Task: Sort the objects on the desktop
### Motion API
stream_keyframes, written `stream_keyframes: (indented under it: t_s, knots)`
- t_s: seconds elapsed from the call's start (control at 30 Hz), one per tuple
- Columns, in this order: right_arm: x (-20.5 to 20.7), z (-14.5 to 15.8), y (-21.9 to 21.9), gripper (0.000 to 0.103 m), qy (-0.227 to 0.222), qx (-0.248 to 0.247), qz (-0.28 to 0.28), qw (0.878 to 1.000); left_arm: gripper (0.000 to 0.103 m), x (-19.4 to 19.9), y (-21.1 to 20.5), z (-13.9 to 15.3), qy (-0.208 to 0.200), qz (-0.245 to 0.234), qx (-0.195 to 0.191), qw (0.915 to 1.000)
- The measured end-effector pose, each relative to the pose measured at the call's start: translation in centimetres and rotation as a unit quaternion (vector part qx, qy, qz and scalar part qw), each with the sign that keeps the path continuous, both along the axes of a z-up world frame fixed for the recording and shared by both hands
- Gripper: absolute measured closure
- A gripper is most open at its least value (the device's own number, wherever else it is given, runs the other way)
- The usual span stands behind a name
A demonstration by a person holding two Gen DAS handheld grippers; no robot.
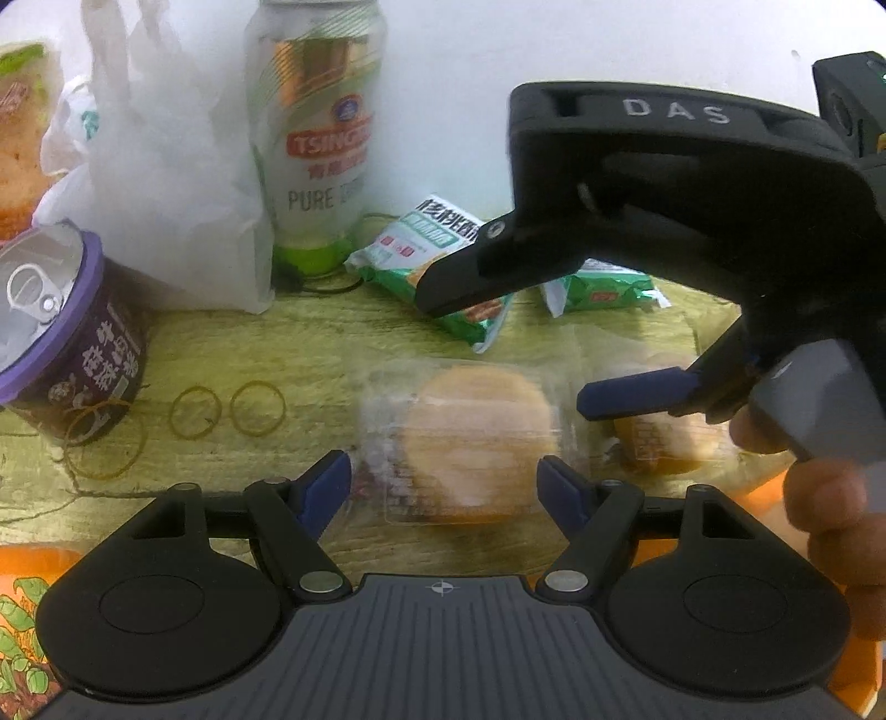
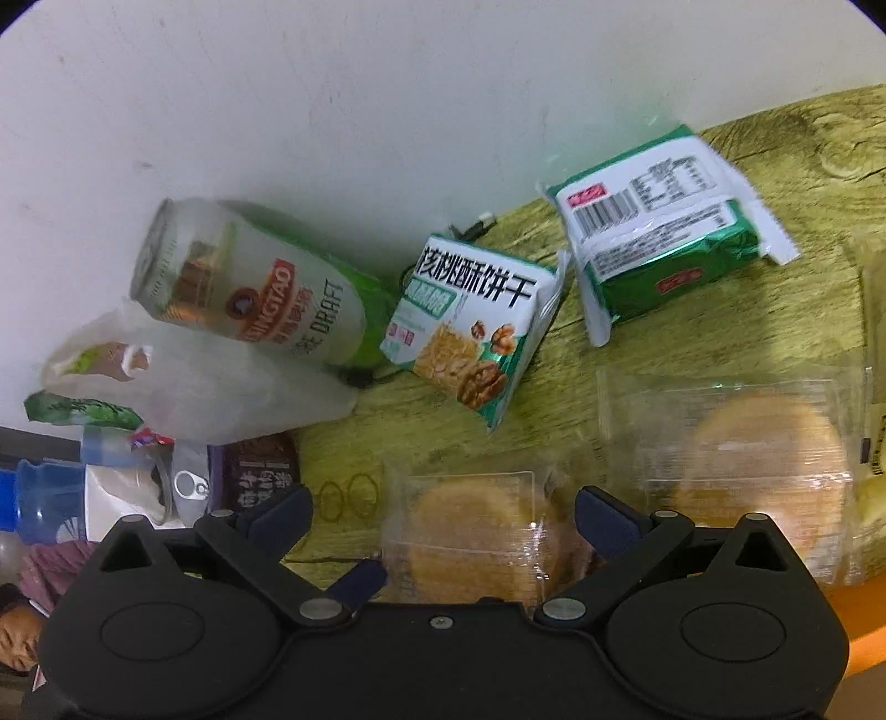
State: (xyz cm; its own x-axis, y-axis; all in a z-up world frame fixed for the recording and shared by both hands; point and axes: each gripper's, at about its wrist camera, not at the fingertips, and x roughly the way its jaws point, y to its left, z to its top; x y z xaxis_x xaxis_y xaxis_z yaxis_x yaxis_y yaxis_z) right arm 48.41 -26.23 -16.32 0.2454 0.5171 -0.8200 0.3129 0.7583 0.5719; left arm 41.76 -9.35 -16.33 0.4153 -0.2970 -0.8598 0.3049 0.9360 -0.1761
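Wrapped in clear plastic, a round pastry [image 1: 476,443] lies flat on the wooden surface [image 1: 310,343] between the blue fingertips [image 1: 326,487] of the left claw [image 1: 446,487], whose jaws stand apart on either side of it without pressing on the wrapper. The right claw [image 1: 509,354] reaches in from the right of the left wrist view, a person's hand [image 1: 825,498] on its grip; its jaws are spread wide, one finger over a green biscuit packet [image 1: 437,260] and the other over a second wrapped pastry [image 1: 664,443], and it holds nothing.

That surface is yellow-green wood grain and runs back to a plain white wall [image 1: 554,44]. On it stand a beer can [image 1: 315,138], a white plastic bag [image 1: 166,166] and a purple cup [image 1: 72,332] with a pull-ring lid, with two rubber bands [image 1: 227,412] lying beside the cup. A second green packet [image 1: 603,288] lies behind the right claw.

Only the right wrist view shows that second packet's [image 2: 664,232] barcode side and the walnut print on the first packet [image 2: 470,332]. It also shows a blue bottle [image 2: 50,498] at the left edge. From here the first pastry [image 2: 476,531] sits between the right claw's [image 2: 443,523] open jaws, and the other pastry [image 2: 764,465] lies to its right.
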Motion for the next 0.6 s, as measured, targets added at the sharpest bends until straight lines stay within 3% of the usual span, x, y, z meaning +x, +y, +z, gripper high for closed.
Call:
stream_keyframes:
  t_s: [0.13,0.33,0.6]
  knots:
    - [0.3,-0.5,0.8,0.001,0.007,-0.005,0.005,1.0,0.029,-0.1,0.7,0.1,0.001,0.005,-0.001,1.0]
    - [0.4,-0.5,0.8,0.001,0.003,0.031,-0.005,1.0,0.028,-0.5,1.7,0.3,0.001,0.006,-0.001,1.0]
    - [0.1,-1.3,1.0,0.001,0.034,0.011,-0.012,0.999,0.027,-1.2,2.3,1.4,-0.015,0.002,-0.023,0.9996]
